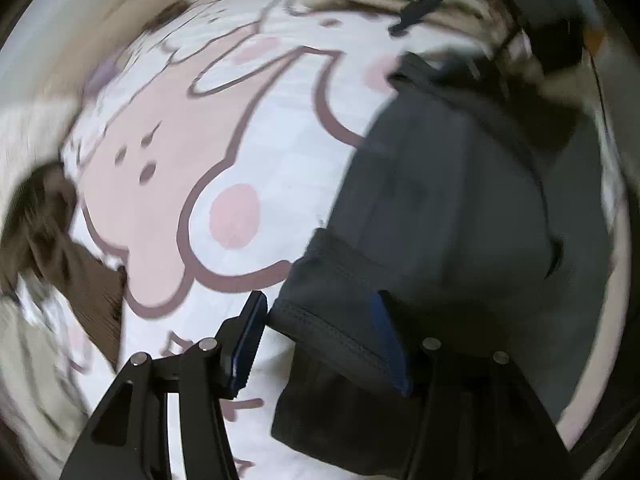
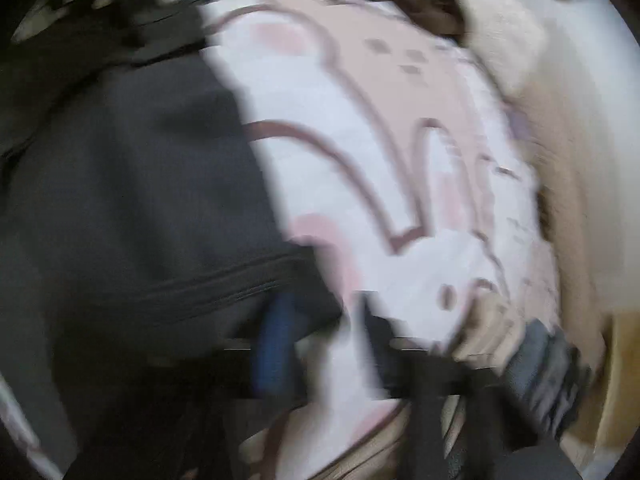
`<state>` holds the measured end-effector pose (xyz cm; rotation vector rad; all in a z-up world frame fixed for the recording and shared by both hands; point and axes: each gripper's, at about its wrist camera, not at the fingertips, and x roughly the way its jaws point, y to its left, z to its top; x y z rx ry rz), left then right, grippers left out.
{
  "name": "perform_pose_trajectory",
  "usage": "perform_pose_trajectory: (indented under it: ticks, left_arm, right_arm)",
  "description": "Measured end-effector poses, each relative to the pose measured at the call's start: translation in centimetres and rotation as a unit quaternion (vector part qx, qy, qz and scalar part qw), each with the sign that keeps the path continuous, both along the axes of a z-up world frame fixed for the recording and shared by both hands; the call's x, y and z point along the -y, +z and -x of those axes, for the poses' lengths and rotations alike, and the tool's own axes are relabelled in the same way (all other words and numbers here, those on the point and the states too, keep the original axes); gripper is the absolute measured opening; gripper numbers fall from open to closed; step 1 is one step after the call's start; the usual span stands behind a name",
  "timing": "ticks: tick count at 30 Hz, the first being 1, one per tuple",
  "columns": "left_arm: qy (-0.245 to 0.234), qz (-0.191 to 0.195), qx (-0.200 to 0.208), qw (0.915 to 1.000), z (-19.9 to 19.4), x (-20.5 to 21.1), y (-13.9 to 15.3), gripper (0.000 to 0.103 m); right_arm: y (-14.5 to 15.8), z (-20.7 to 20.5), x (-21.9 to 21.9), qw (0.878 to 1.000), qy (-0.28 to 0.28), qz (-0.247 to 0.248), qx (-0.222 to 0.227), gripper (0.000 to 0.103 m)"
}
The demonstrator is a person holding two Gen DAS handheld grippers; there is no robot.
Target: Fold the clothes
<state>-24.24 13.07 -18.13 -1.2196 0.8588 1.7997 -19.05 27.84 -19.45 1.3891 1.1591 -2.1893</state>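
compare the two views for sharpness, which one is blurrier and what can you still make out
Right wrist view: heavy motion smear, the dark grey fabric garment and the white sheet with pink cartoon print are only soft shapes. Left wrist view: sharper, hem stitching on the garment reads clearly, with blur growing toward the fisheye rim.

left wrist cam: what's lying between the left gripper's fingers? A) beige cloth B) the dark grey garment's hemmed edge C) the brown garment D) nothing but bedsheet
B: the stitched hem of the dark grey garment lies between the left gripper fingers, which stand apart; the brown garment lies off to the left.
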Motion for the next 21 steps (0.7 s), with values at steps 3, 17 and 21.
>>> perform_pose_trajectory:
  ticks: [3, 17, 21]
  left_arm:
    - [0.063, -0.053, 0.008, 0.9966, 1.0, 2.3, 1.9, 0.06]
    - [0.243, -0.192, 0.022, 0.9507, -17.5, 13.6, 5.0, 0.062]
    - [0.304, -0.231, 0.056, 0.9225, -20.8, 14.6, 1.8, 0.062]
  right_arm:
    - [2.2, 0.5, -1.9, 0.995, -0.075, 0.049, -0.045, 0.091]
    - [5.4, -20.0, -9.6, 0.879, -0.322, 0.339, -0.093, 0.083]
    - [1.6, -23.2, -10.1, 0.85, -0.358, 0.381, -0.061, 0.055]
